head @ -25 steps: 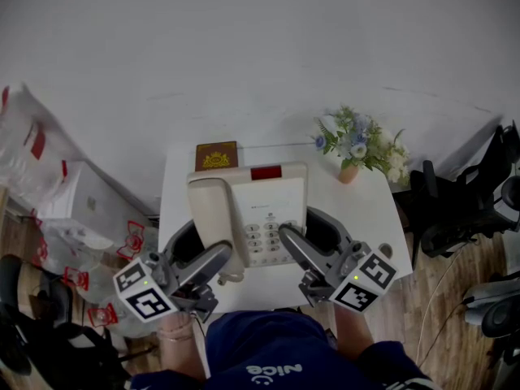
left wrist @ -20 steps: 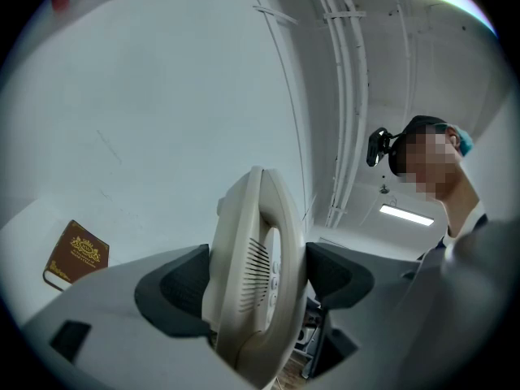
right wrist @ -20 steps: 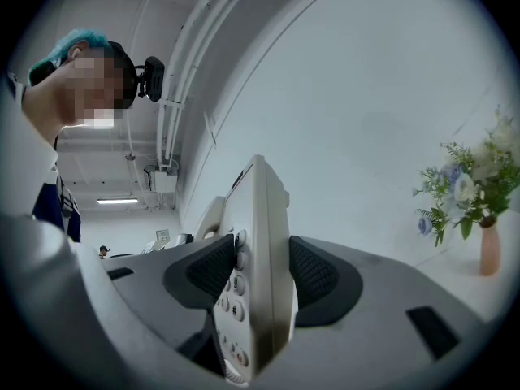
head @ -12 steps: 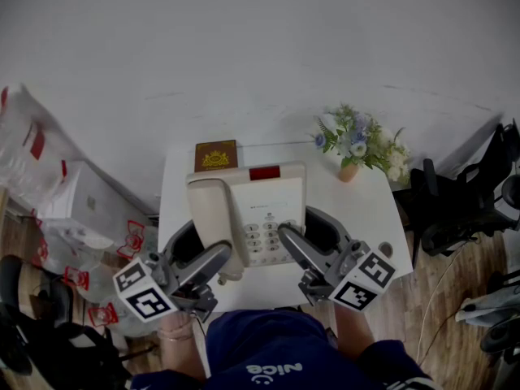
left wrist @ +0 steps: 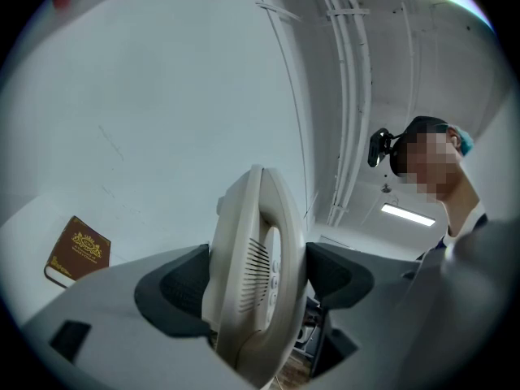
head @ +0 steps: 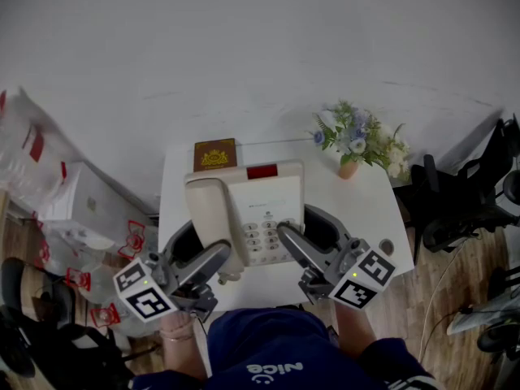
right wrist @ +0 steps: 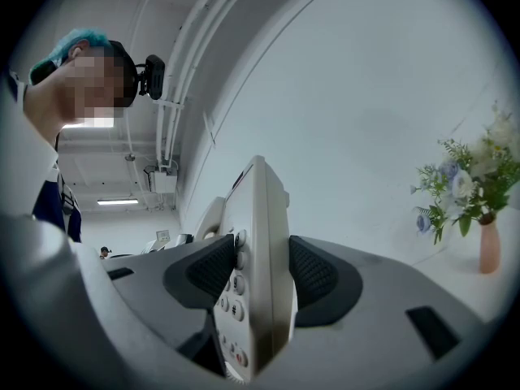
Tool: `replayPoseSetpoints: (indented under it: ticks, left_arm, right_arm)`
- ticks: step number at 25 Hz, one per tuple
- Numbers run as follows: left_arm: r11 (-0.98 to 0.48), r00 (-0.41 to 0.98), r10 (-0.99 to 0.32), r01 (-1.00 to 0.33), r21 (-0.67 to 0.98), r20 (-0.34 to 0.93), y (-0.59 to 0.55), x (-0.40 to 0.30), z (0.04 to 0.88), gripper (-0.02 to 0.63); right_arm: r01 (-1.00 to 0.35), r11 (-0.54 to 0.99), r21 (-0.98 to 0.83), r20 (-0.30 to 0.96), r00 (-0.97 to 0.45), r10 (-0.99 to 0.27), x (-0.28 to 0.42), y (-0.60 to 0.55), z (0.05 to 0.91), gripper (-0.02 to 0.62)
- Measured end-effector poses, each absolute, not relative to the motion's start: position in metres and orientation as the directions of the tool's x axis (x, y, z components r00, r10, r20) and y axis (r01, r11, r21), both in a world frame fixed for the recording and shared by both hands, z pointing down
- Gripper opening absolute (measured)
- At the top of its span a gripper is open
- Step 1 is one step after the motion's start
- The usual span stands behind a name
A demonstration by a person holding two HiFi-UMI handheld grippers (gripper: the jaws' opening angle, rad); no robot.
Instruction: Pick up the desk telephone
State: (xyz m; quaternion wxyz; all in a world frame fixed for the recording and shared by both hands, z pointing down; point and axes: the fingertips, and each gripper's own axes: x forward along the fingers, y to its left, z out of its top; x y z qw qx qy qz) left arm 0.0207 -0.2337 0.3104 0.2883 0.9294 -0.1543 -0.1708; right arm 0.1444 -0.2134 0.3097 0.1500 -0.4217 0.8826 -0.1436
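The cream desk telephone (head: 248, 210), handset on its cradle and a red panel at its far end, is held over the small white table (head: 366, 210). My left gripper (head: 203, 246) is shut on the telephone's handset side, and in the left gripper view the two dark pads squeeze the telephone (left wrist: 256, 275) edge-on. My right gripper (head: 305, 232) is shut on the keypad side. In the right gripper view the telephone (right wrist: 260, 275) sits between the pads with its buttons showing. Whether the base touches the table is hidden.
A brown book (head: 215, 154) lies at the table's far left corner. A small vase of flowers (head: 357, 145) stands at the far right corner. Plastic bags and boxes (head: 49, 193) crowd the floor on the left, and a dark chair (head: 455, 201) is on the right.
The telephone and both grippers have edged very slightly to the left in the head view. The grip on both sides is unchanged.
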Motion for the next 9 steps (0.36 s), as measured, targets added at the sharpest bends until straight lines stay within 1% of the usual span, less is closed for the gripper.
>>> replayPoseSetpoints:
  ticks: [9]
  left_arm:
    - [-0.788,0.897,-0.383,-0.192,0.585,-0.221,-0.2294,0.0236,0.3107,0.37]
  right_arm:
    - [-0.703,0.599,-0.383,-0.147,-0.594,-0.791,0.1474,-0.2084,0.3111,0.23]
